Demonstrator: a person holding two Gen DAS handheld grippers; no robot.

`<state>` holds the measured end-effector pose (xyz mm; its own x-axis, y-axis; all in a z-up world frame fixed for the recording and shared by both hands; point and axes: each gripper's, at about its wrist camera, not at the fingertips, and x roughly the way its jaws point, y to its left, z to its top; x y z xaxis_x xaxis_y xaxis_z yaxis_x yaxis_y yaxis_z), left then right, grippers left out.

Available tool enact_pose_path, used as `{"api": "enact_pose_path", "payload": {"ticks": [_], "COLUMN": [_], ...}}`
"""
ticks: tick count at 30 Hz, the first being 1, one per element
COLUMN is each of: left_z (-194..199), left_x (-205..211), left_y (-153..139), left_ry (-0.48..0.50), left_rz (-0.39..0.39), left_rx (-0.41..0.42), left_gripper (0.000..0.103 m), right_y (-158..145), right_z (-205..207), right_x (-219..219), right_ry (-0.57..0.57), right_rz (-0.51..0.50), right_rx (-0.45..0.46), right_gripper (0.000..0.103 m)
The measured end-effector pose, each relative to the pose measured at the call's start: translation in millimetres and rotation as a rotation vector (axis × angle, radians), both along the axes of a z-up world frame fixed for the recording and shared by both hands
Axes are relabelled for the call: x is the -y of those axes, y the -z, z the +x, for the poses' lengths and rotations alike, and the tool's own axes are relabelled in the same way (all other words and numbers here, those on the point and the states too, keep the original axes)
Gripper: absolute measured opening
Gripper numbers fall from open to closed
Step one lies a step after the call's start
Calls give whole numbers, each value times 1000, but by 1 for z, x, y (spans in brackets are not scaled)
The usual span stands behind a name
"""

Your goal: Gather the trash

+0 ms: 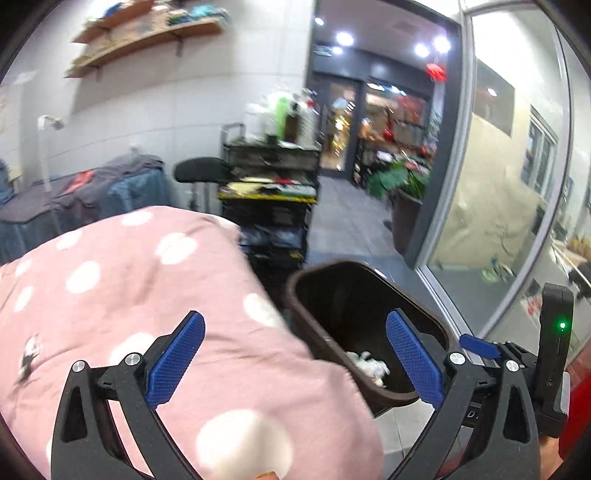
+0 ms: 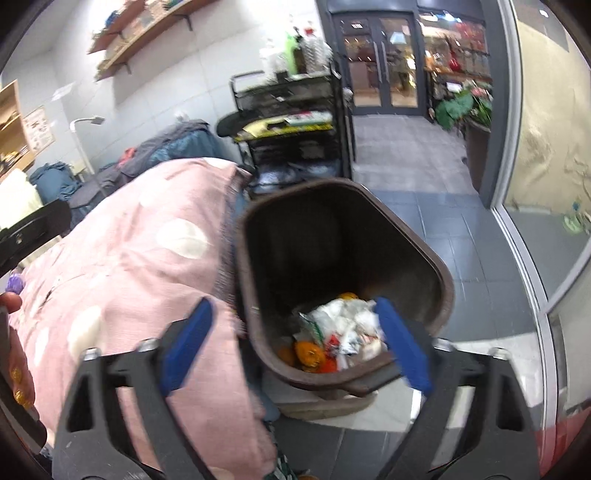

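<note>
Beside pink cloth (image 2: 122,266): one bin (image 2: 439,284), two oranges (image 2: 310,352).

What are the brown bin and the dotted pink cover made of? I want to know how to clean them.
Brown bin: probably moulded plastic, judging by its smooth, dull sheen and thin rolled rim. Dotted pink cover: woven fabric, likely cotton, matte with soft folds and a visible seam.

One brown trash bin (image 2: 343,266), one pink polka-dot cloth (image 2: 140,266), one black wire cart (image 2: 295,122), two wooden wall shelves (image 1: 147,33), two orange fruits (image 2: 310,352) in the bin.
</note>
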<state>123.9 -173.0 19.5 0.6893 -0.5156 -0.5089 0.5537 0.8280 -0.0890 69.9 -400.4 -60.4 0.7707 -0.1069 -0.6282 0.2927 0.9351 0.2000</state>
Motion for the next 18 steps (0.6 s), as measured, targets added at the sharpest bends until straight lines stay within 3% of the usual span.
{"api": "enact_pose_path", "payload": {"ticks": [8, 18], "left_z": [-39, -84], "left_x": [-75, -131], "left_y": [-10, -10], "left_ry": [-191, -424], "left_rz": [-51, -54], "left_rx": [97, 200], "left_gripper": [97, 97], "right_y": [-34, -55], "right_z": [-12, -59], "right_x": [-61, -122], "right_ry": [-100, -159], "right_rz": [-94, -176], "right_rx": [127, 329], "right_gripper": [94, 97]}}
